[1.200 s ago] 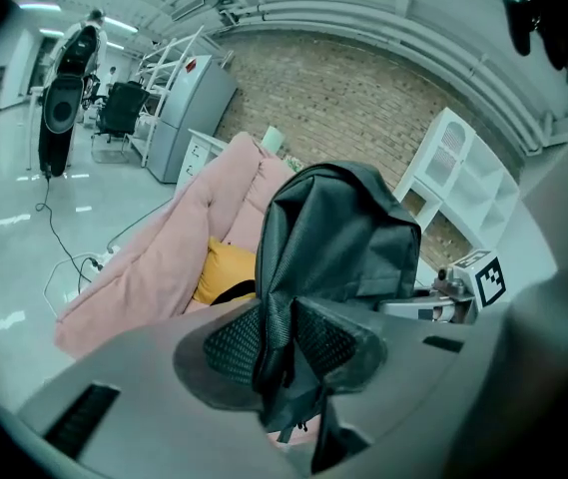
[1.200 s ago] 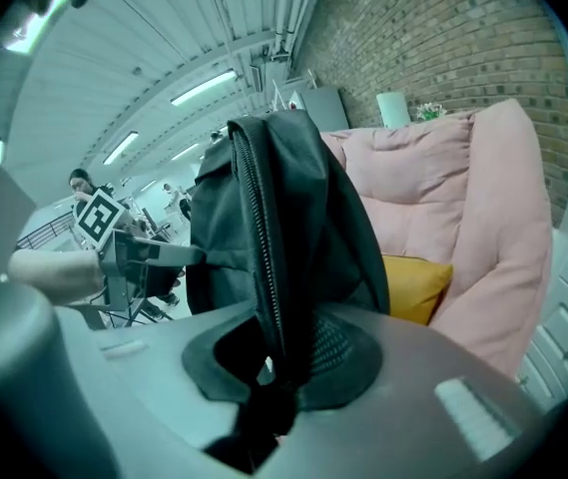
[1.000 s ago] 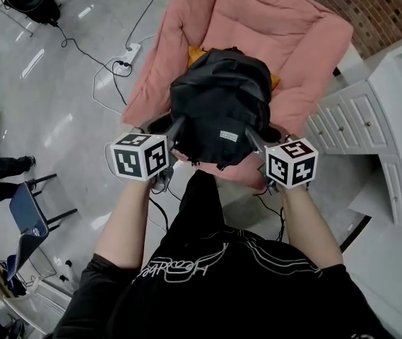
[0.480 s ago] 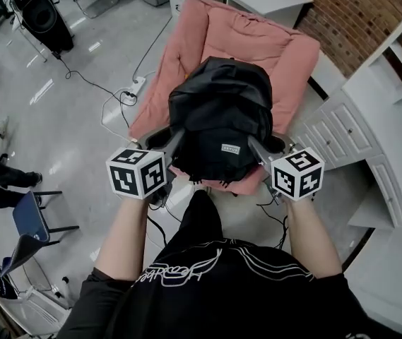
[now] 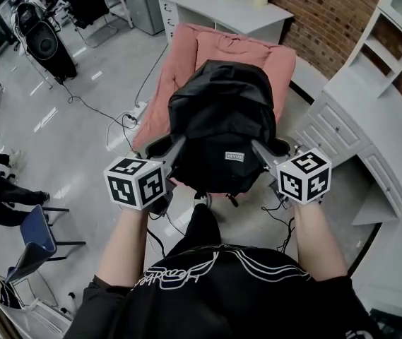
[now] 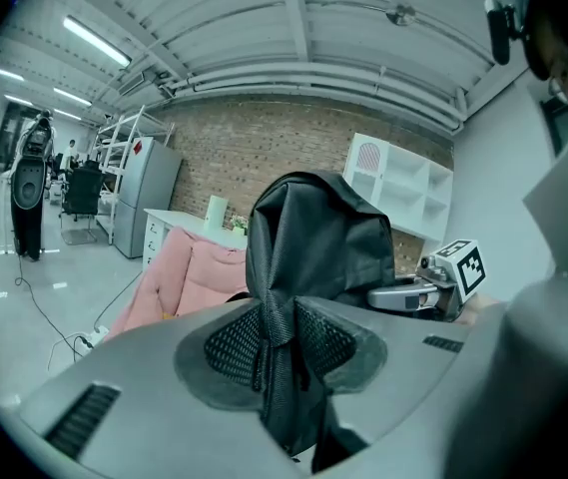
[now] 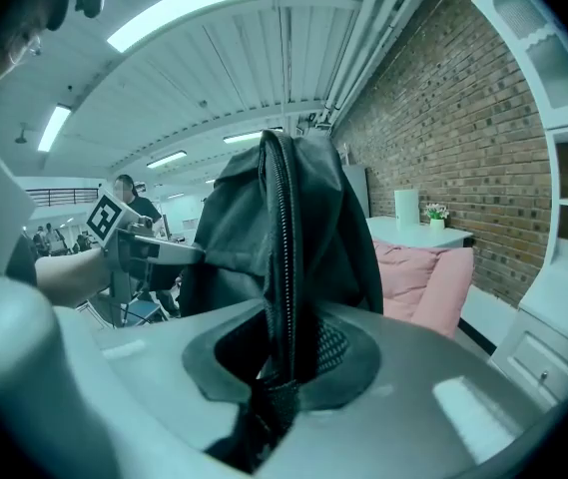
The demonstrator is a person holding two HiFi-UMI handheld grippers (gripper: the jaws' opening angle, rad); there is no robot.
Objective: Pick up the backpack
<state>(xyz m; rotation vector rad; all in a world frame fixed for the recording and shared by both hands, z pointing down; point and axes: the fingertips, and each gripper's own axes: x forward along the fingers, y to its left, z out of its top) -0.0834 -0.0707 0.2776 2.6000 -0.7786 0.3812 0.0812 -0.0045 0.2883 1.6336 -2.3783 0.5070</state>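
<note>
Between the jaws of our left gripper (image 6: 276, 332) a bunched fold of black fabric is pinched. The pads press in on either side, and only the thickness of the fold keeps them apart. Our right gripper (image 7: 282, 352) is closed tighter, on a thinner edge that carries a zipper line, and the cloth runs straight up out of the jaws. Both holds are on the backpack (image 5: 222, 119), one at each lower side (each gripper view shows the other gripper across the bag, at about the same height).

A second ago the bag lay slumped on the seat of the pink armchair (image 5: 218, 48). Now it hangs upright between the grippers, with the armchair lower and farther behind it and more of the room showing around. Its lower edge sits over the front of the seat and the grey floor (image 5: 80, 119). From above we cannot tell how far it clears the cushion, but nothing seems to bear it except the two grips. Both grips look the same as they did through the rise.

We judge the pick-up as good as done, with the weight now on the jaws. What remains is to keep both sides firm and level, since a fabric fold could slip if one side sagged.
</note>
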